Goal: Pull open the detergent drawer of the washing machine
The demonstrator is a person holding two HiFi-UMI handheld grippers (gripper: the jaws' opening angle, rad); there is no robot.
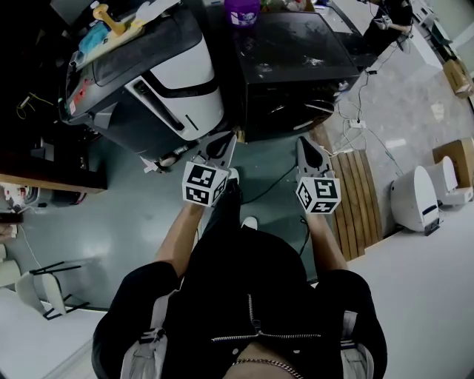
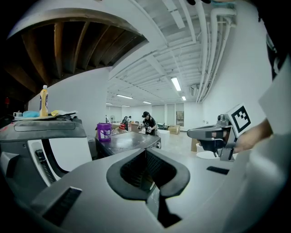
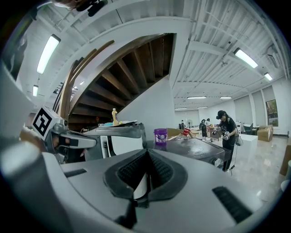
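Note:
The washing machine [image 1: 159, 70], white and dark grey, stands ahead and to the left, with a yellow bottle [image 2: 43, 100] and clutter on its top. I cannot pick out its detergent drawer. My left gripper [image 1: 226, 141] is held in the air short of the machine's front, its jaws together with nothing between them. The right gripper [image 1: 305, 144] hangs level beside it, also shut and empty, in front of the black appliance [image 1: 296, 59]. In the left gripper view the washer [image 2: 45, 136] lies left of my jaws [image 2: 146, 152]. It also appears in the right gripper view [image 3: 119, 135], beyond the jaws [image 3: 148, 152].
A purple cup [image 1: 242, 11] stands on the black appliance. A wooden pallet [image 1: 355, 196] and white devices [image 1: 418, 196] are on the floor to the right, with cables [image 1: 355, 122] nearby. A wooden table edge [image 1: 44, 181] is at the left. People work in the background [image 2: 146, 122].

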